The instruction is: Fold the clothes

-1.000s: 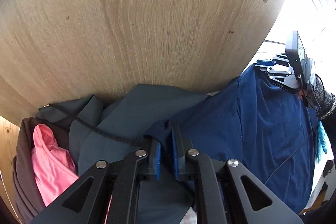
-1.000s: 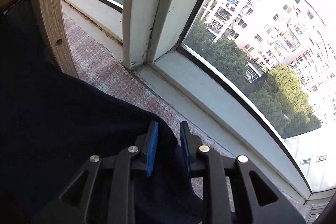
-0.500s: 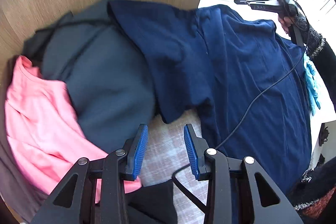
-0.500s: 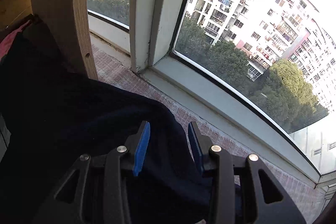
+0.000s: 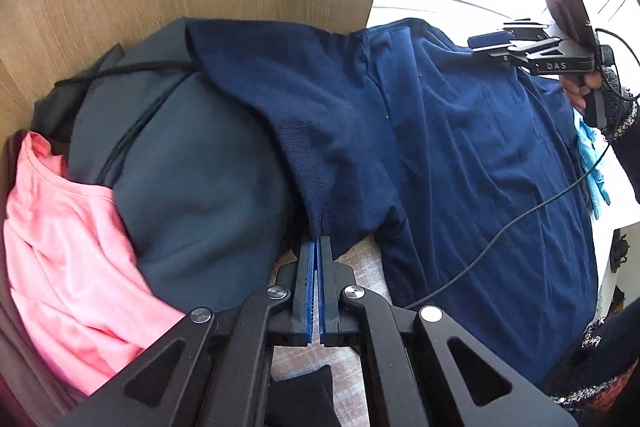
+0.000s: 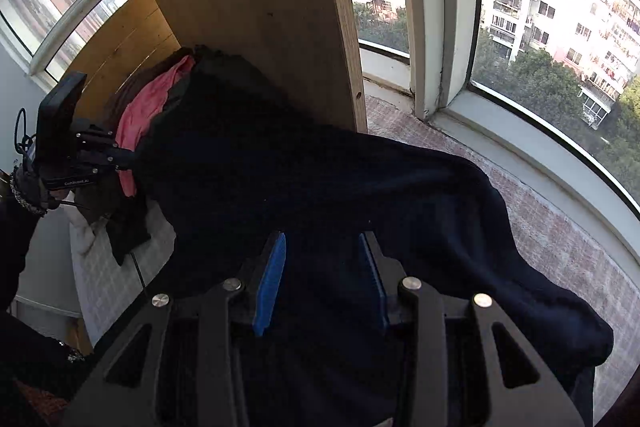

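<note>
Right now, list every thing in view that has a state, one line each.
left gripper: shut on the navy shirt's sleeve edge, jaws just closed.
right gripper: open above the shirt.
navy shirt: spread out, unfolded.
grey garment: bunched.
pink garment: crumpled.

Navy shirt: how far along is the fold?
Done: nothing folded; the navy shirt lies spread, draped partly over the grey garment. In hand: the left gripper has just closed on its sleeve hem; the right gripper is open above it. Left: every fold, plus the pink top.
</note>
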